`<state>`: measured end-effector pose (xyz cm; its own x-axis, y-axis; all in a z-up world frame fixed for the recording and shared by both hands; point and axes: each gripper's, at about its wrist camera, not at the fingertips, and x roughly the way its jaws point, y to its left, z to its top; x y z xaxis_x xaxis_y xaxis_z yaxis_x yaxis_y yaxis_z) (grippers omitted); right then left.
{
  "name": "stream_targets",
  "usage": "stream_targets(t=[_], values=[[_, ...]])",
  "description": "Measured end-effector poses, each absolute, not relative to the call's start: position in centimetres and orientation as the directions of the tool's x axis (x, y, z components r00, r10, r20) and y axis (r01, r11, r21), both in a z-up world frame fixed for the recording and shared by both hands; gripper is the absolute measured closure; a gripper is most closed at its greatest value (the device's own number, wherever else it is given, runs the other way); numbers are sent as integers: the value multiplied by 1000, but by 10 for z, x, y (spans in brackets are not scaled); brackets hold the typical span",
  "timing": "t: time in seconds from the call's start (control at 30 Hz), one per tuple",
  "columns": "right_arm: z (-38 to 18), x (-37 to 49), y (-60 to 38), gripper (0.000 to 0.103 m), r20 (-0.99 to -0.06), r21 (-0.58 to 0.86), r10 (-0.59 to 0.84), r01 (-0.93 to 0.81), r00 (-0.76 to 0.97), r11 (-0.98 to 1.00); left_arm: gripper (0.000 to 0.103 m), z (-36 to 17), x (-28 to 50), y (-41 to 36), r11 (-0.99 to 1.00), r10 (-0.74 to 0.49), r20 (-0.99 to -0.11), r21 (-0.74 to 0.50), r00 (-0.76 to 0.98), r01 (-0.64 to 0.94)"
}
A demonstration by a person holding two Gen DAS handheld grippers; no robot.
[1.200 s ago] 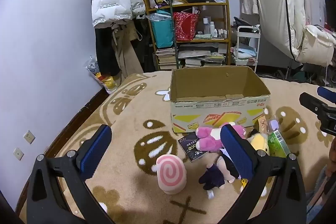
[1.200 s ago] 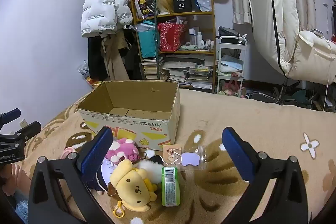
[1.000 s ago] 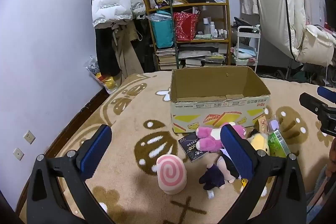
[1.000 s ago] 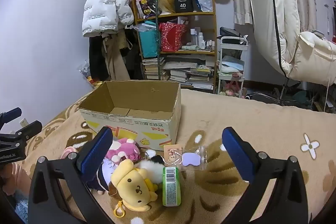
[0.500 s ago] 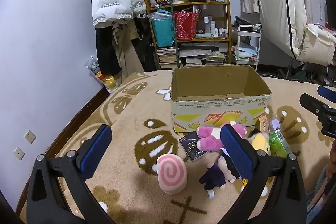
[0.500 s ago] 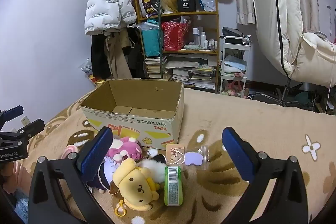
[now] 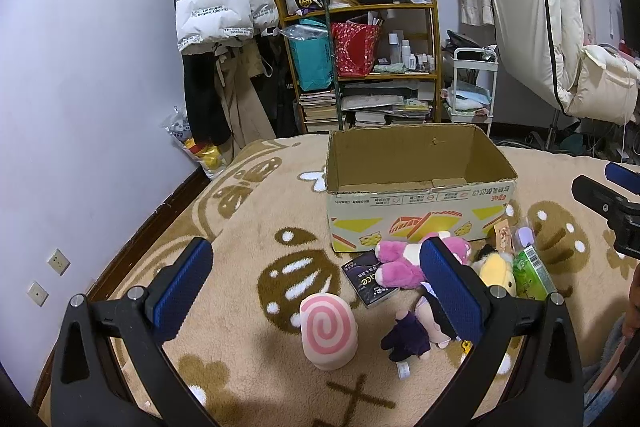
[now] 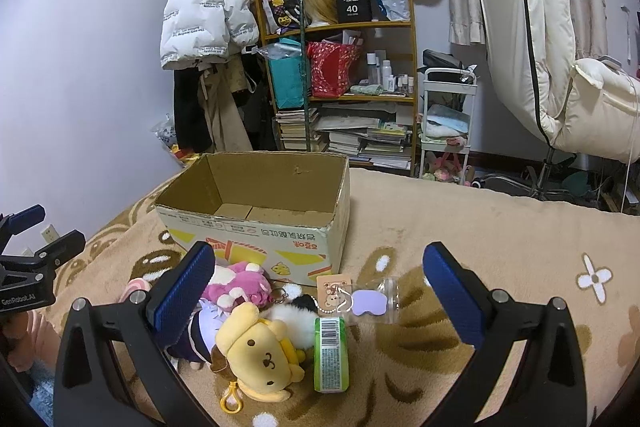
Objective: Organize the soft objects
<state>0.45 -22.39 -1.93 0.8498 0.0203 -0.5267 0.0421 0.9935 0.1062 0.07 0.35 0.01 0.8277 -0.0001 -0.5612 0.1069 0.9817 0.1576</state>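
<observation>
Both sets of fingers spread wide, holding nothing: left gripper (image 7: 316, 283) above the pink swirl cushion (image 7: 329, 331), right gripper (image 8: 320, 287) above the yellow dog plush (image 8: 260, 351) and green packet (image 8: 330, 353). Pink plush (image 8: 240, 283) touching the front of the open cardboard box (image 8: 256, 227), all on the patterned blanket (image 8: 480, 227).

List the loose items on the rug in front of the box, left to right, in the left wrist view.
Pink swirl plush → black card pack → pink plush → yellow dog plush → green packet. Purple-dressed doll left out: it overlaps others.
</observation>
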Motion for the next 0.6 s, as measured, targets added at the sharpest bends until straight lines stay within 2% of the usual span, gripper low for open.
stream_targets(t=[0.6], values=[[-21,6,-224,0,-528,106,20,42,849,993,1,0,2,5,981,5,-563,162,827,105]])
